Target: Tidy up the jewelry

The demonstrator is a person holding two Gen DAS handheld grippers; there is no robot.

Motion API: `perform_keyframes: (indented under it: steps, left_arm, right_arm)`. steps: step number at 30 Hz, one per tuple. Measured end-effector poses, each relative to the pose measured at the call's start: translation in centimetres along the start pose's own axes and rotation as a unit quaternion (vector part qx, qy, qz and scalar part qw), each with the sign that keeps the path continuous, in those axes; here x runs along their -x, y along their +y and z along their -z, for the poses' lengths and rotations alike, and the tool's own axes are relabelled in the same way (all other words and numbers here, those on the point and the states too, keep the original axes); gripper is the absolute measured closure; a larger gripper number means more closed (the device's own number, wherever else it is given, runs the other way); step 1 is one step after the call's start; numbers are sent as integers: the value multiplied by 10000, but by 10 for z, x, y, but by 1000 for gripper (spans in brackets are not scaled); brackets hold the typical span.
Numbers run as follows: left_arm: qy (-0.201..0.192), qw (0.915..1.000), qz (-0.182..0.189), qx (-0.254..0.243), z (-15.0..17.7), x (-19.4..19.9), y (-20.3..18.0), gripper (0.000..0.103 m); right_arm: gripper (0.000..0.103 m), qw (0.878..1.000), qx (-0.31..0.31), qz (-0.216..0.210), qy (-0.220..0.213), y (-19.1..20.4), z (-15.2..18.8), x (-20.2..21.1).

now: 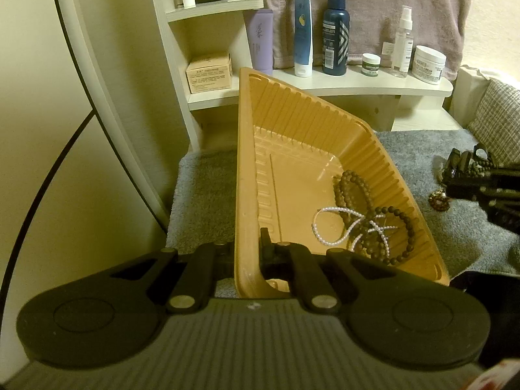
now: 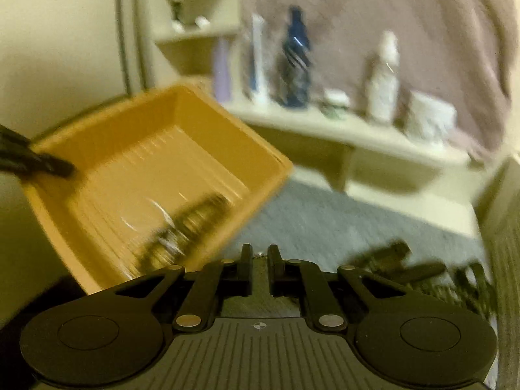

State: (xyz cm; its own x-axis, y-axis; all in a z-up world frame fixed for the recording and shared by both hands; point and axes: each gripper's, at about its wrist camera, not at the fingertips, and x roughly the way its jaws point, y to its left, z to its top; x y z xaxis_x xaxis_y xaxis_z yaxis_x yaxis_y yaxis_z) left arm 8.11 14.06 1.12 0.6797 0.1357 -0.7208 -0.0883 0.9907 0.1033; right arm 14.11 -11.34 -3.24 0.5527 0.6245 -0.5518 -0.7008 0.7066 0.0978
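On the grey carpet (image 1: 208, 195), before a white shelf (image 1: 357, 86) with bottles and jars, an orange plastic tray (image 1: 256, 149) is tilted up on one side. The left hand-held gripper (image 1: 247, 253) is clamped on the tray's near wall at 6 o'clock of the left wrist view, one finger outside and one inside. In the low part of the tray, toward 4 o'clock, lie dark brown bead bracelets (image 1: 390, 230) and a white pearl strand (image 1: 338, 227), tangled together and touching.

At 3 o'clock in that view the right hand-held gripper (image 1: 455, 170) is over the carpet, apart from the tray, with a brown bead string (image 1: 481, 164) draped at its tip; whether the fingers pinch it I cannot tell. Just below it a small gold-brown piece of jewelry (image 1: 440, 200) lies on the carpet.

From the right wrist view, which is blurred, its fingers (image 2: 246, 261) are nearly together with only a narrow gap, and a tiny pale thing shows between the tips.
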Motion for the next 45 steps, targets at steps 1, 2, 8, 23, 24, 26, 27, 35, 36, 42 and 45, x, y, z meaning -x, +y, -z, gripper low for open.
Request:
perform_keyframes:
  steps: [1, 2, 8, 23, 24, 26, 27, 35, 36, 42, 45]
  left_arm:
    - [1, 10000, -2, 4, 0, 0, 0, 97]
    - [2, 10000, -4, 5, 0, 0, 0, 97]
    - [-3, 10000, -1, 0, 0, 0, 0, 97]
    - [-6, 10000, 5, 2, 0, 0, 1, 97]
    - [-4, 10000, 5, 0, 0, 0, 1, 97]
    - [-3, 10000, 4, 3, 0, 0, 1, 97]
    - [-4, 10000, 4, 2, 0, 0, 1, 97]
    - [-6, 10000, 4, 1, 0, 0, 1, 97]
    - [-7, 10000, 4, 3, 0, 0, 1, 97]
    - [-5, 10000, 6, 2, 0, 0, 0, 97]
    - [-8, 10000, 3, -2, 0, 0, 0, 97]
  right_arm:
    - [94, 9999, 91, -110, -48, 6, -5, 1]
    - [94, 9996, 187, -209, -78, 12, -9, 1]
    - [94, 9973, 408, -599, -61, 38, -17, -9]
    - [94, 9946, 438, -935, 60, 48, -16, -23]
    - [94, 9944, 425, -963, 65, 49, -16, -24]
    - [94, 9938, 403, -1030, 73, 50, -16, -24]
    - [93, 9942, 399, -1001, 67, 50, -16, -25]
    - [66, 9982, 78, -550, -229, 31, -17, -11]
    - [66, 9986, 2, -446, -266, 26, -16, -9]
    - [66, 9980, -468, 318, -289, -6, -4, 2]
    - [66, 9946, -727, 732, -133, -24, 5, 3]
